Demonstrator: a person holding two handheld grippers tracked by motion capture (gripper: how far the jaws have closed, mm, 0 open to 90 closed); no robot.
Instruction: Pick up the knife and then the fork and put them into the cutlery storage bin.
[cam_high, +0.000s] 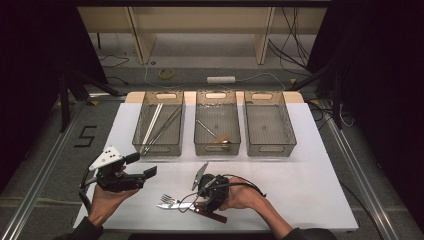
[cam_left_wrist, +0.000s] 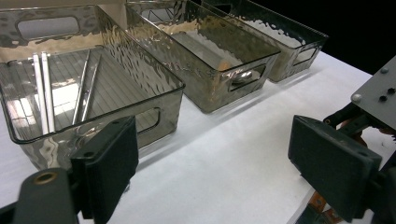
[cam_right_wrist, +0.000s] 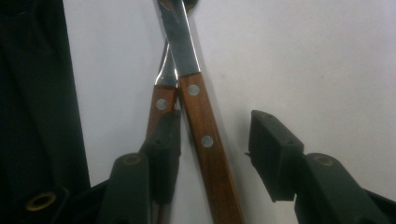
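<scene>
Left gripper (cam_high: 141, 165): held in the left hand (cam_high: 107, 197) above the near left part of the tabletop (cam_high: 310, 190), level, jaws standing wide apart with nothing between them. Right gripper (cam_high: 200, 202): held in the right hand (cam_high: 240, 195) at the tabletop's near edge, tilted down toward it, jaws parted, pads not pressing.

Lab recording bay: black curtains (cam_high: 30, 75), aluminium rails (cam_high: 45, 165), loose floor cables (cam_high: 292, 40), white-topped table (cam_high: 310, 165).
</scene>
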